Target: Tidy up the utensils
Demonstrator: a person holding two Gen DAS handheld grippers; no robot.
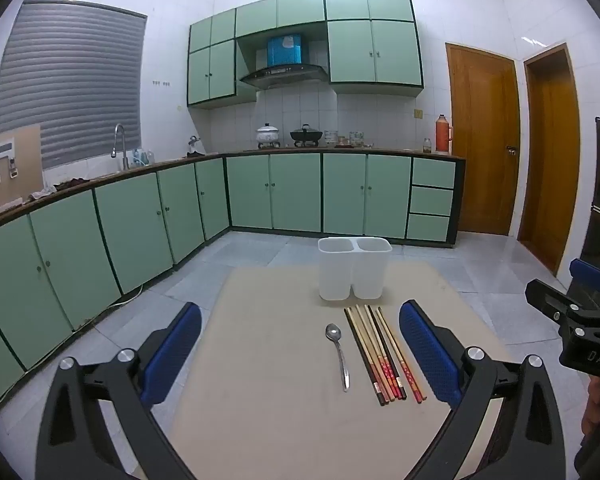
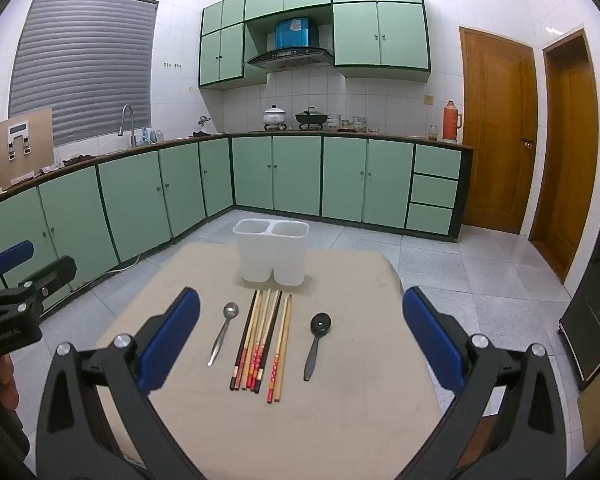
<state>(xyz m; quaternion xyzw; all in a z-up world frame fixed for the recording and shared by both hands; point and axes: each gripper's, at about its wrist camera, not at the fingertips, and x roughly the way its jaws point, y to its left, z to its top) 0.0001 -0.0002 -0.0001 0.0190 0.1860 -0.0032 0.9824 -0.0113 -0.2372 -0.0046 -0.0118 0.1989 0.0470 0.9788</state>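
A kitchen with green cabinets, tiled floor and two wooden doors surrounds a beige table. At the table's far edge stands a white two-compartment holder, both compartments open-topped.

Only the right wrist view shows the black spoon, lying right of the chopsticks; in the left wrist view that area is hidden behind a blue pad. Both views show the metal spoon left of the chopsticks, all lying flat just near of the holder, handles toward the cameras.

The left gripper is held level above the near table, its jaws spread wide, nothing between them; metal spoon and chopsticks lie ahead between its fingers. The right gripper is likewise wide and unloaded, with all utensils ahead between its fingers, none touched.
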